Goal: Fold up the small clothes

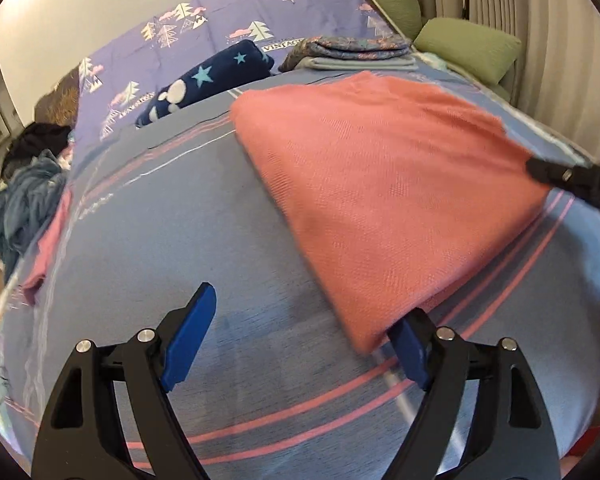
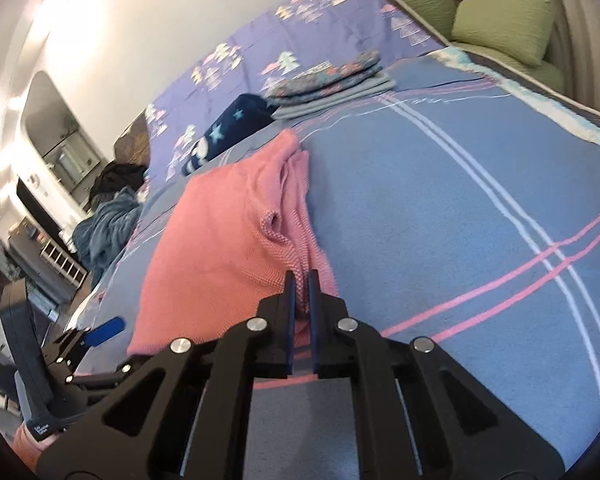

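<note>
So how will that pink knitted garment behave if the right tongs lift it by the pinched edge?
Probably floppy: the pink knitted garment already bunches into soft folds near the right tongs. It likely drapes and sags from one pinch point. The open knit looks grippy, so slipping seems unlikely. The left tongs are open beside its corner.

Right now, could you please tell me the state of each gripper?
Left gripper: open, holding nothing.
Right gripper: shut on the pink garment.
</note>
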`<act>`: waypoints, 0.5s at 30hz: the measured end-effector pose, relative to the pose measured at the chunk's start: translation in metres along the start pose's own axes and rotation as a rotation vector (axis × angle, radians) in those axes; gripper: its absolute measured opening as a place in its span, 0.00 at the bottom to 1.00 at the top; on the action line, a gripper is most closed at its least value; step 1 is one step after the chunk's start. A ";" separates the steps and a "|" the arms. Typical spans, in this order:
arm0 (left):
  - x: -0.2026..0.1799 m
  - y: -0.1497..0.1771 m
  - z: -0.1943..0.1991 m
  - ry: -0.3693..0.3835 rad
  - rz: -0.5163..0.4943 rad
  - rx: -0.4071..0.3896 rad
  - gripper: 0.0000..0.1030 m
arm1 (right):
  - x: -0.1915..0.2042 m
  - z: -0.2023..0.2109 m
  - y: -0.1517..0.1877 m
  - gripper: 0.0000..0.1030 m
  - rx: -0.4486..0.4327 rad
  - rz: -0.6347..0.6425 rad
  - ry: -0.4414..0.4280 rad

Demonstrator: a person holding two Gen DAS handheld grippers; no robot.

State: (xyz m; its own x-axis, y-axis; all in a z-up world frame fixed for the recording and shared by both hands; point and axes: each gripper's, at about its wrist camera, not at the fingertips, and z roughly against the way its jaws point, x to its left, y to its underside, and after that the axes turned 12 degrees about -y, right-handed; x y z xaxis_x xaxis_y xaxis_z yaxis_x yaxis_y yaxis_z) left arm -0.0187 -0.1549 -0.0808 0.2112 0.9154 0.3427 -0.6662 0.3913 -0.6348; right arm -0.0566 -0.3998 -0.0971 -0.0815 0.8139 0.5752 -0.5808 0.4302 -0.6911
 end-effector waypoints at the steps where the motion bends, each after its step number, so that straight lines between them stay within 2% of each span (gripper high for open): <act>1: 0.002 0.001 -0.001 -0.004 -0.001 0.004 0.85 | -0.003 -0.001 0.001 0.05 0.012 -0.004 0.006; 3: 0.010 0.004 -0.004 0.016 0.023 0.024 0.86 | -0.012 -0.010 0.004 0.06 0.069 -0.029 0.002; 5: 0.013 0.003 -0.006 0.026 0.043 0.034 0.86 | -0.011 -0.010 0.001 0.08 0.078 -0.022 -0.004; 7: 0.013 0.001 -0.004 0.027 0.033 0.025 0.83 | -0.005 -0.004 -0.003 0.17 0.061 0.003 -0.016; 10: 0.013 0.000 0.006 0.085 -0.011 0.022 0.68 | 0.002 0.013 -0.012 0.18 -0.001 0.065 -0.012; 12: 0.019 -0.003 0.012 0.172 -0.001 0.057 0.54 | 0.008 0.018 -0.024 0.18 -0.023 0.101 -0.027; 13: 0.022 -0.005 0.015 0.223 0.015 0.076 0.41 | 0.009 0.017 -0.028 0.18 -0.022 0.111 -0.039; 15: 0.027 -0.009 0.020 0.300 0.046 0.094 0.27 | 0.017 0.010 -0.038 0.15 -0.001 0.141 -0.090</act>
State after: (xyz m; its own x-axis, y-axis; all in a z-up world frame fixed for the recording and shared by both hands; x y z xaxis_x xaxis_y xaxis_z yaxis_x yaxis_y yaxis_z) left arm -0.0211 -0.1358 -0.0515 0.3712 0.9246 0.0863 -0.7406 0.3508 -0.5731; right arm -0.0445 -0.4067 -0.0569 -0.2341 0.8281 0.5094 -0.5574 0.3149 -0.7682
